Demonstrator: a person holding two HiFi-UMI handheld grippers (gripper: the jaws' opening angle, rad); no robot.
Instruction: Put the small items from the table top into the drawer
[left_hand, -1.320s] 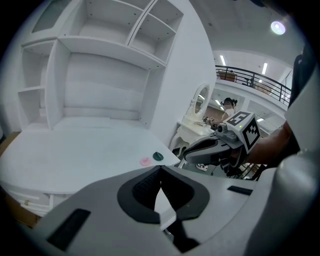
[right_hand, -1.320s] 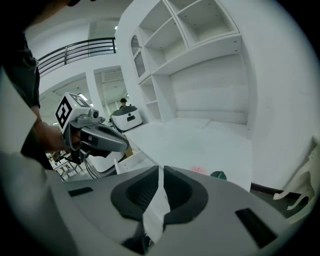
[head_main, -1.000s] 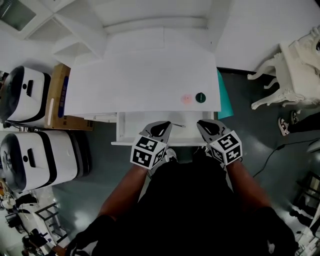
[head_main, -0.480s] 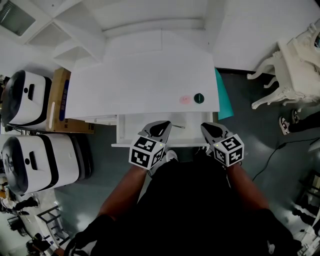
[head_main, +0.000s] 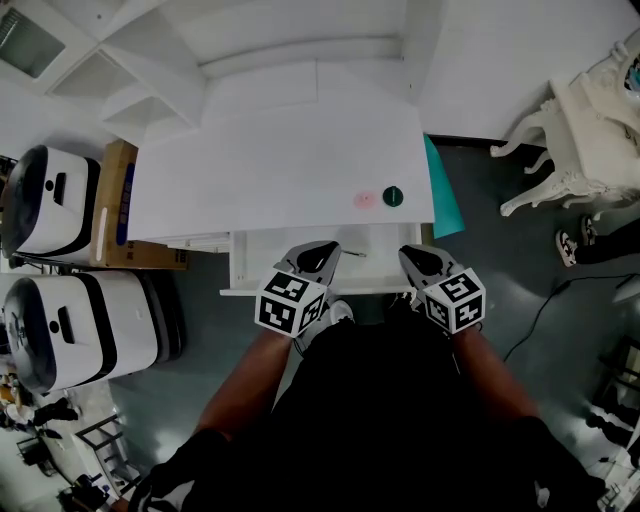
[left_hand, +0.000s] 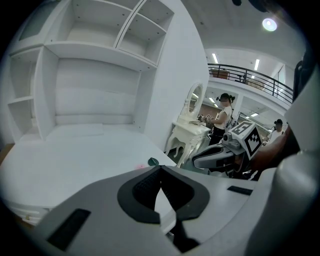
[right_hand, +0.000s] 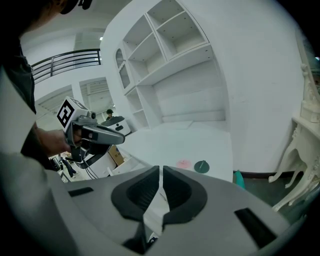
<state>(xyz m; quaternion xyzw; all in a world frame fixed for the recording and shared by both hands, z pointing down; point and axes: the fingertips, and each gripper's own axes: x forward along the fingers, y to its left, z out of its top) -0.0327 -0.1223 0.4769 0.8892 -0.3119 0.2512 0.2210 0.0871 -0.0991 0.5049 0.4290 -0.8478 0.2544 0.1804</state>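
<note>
A pink round item (head_main: 365, 199) and a dark green round item (head_main: 392, 196) lie side by side near the front right corner of the white table top (head_main: 280, 160). Both also show in the right gripper view, pink item (right_hand: 183, 163) and green item (right_hand: 201, 166). The drawer (head_main: 265, 262) under the front edge stands pulled out, with a small thin object (head_main: 352, 252) inside. My left gripper (head_main: 325, 247) and right gripper (head_main: 408, 252) hover over the drawer, short of the two items. Both are shut and hold nothing: left gripper (left_hand: 160, 168), right gripper (right_hand: 161, 169).
White shelving (head_main: 150, 60) rises behind the table. Two white-and-black machines (head_main: 50, 190) and a cardboard box (head_main: 115, 195) stand to the left. A teal object (head_main: 440, 200) leans at the table's right side, with an ornate white chair (head_main: 580, 130) further right.
My right gripper has edged a little to the right along the drawer front and rolled slightly. The left gripper and the two items stay where they were.
</note>
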